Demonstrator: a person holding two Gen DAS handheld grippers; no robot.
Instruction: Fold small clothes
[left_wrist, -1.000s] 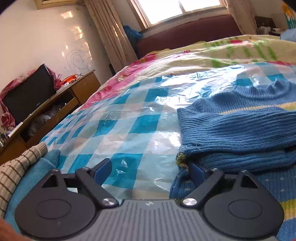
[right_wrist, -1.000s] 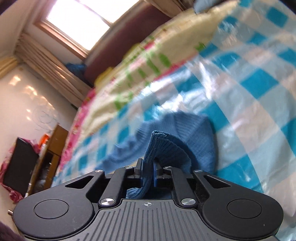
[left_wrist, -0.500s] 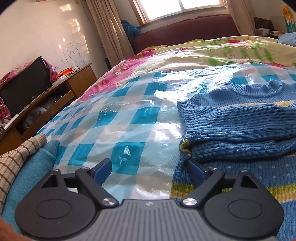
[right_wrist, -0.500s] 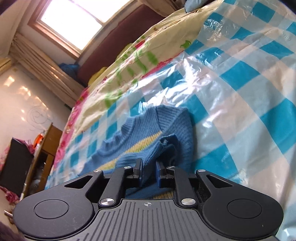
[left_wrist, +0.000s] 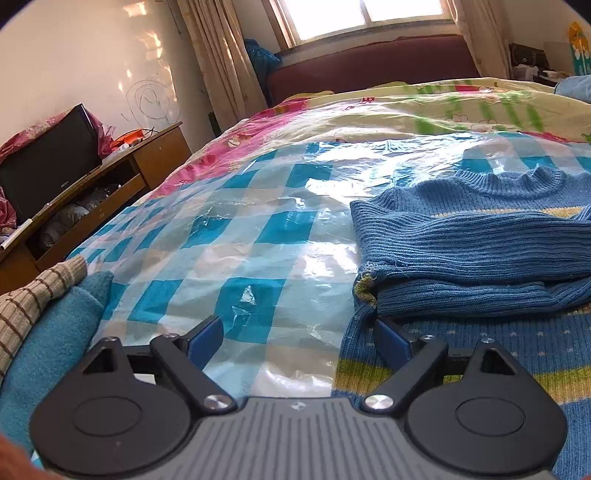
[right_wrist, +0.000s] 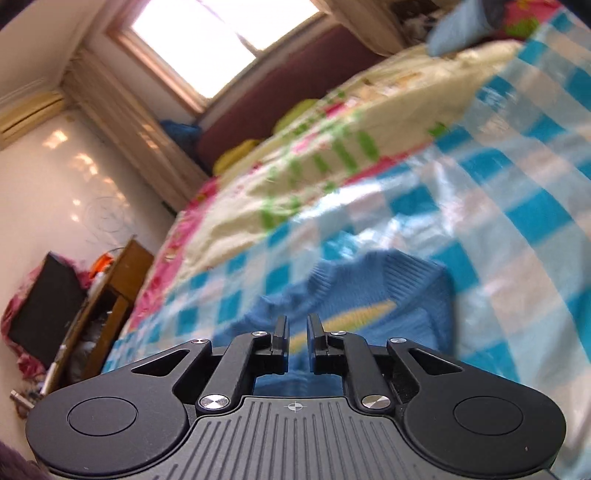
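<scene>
L gripper (left_wrist: 297, 338) fingers wide apart at blue knit sweater (left_wrist: 480, 243) edge; R gripper (right_wrist: 297, 332) fingers narrowly apart, empty, above sweater on checkered plastic sheet (left_wrist: 240, 236).

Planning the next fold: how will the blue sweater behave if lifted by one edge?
Probably floppy: the blue sweater already lies folded over itself. Its thick ribbed knit suggests some weight. It may slide on the glossy checkered sheet.

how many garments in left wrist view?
3 visible. Blue sweater on the checkered sheet, sleeves folded across it, by the left gripper. Teal knit piece and striped beige cloth sit stacked at the left edge; more may be hidden.
</scene>
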